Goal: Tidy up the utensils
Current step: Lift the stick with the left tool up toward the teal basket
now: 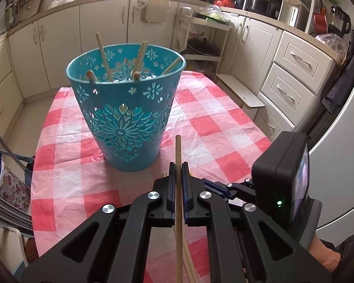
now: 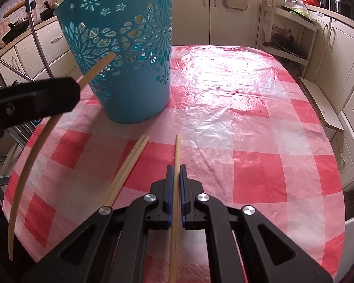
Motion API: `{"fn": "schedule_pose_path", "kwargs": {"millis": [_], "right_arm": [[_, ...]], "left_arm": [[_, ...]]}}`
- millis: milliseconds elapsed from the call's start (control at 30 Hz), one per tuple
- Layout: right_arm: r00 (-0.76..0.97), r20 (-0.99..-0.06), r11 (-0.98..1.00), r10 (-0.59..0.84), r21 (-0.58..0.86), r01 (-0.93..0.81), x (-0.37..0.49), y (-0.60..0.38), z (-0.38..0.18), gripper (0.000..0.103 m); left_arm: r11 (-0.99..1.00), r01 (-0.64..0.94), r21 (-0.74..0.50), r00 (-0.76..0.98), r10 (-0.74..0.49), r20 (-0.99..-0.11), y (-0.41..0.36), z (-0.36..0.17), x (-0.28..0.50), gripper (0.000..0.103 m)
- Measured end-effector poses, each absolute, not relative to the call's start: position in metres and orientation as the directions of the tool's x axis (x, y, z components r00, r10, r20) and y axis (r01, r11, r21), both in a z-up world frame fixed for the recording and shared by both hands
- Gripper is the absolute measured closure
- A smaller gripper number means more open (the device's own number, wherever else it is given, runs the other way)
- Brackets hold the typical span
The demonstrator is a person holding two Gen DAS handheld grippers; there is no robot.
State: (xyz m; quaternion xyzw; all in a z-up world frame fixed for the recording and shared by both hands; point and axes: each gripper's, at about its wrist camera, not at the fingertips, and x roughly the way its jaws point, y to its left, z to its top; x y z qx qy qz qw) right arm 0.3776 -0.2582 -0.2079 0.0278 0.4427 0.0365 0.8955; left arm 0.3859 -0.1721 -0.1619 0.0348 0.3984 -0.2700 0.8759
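Both grippers tilted downward — left gripper (image 1: 178, 167) and right gripper (image 2: 176, 168) each clamped on a chopstick (image 1: 178, 151).

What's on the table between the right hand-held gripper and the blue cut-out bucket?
In the right wrist view, only bare red-and-white checked tablecloth separates the right hand-held gripper from the teal plastic bucket; two loose wooden chopsticks lie just left.

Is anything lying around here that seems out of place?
Yes: two chopsticks lie loose side by side on the checked tablecloth, near the teal basket where the others stand. Each gripper, left and right, also holds a chopstick outside it. Nothing looks spilled or broken.
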Motion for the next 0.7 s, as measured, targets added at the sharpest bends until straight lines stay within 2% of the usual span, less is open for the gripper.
{"fn": "schedule_pose_path", "kwargs": {"millis": [500, 700], "right_arm": [[0.605, -0.791, 0.996, 0.091, 0.082, -0.042, 0.378, -0.258, -0.208, 0.097], [0.605, -0.791, 0.996, 0.092, 0.084, -0.042, 0.378, -0.259, -0.208, 0.097]], "left_arm": [[0.848, 0.506, -0.156, 0.539, -0.452, -0.711, -0.175, -0.160, 0.385, 0.098], [0.832, 0.522, -0.186, 0.545, -0.493, -0.678, -0.171, -0.150, 0.381, 0.098]]}}
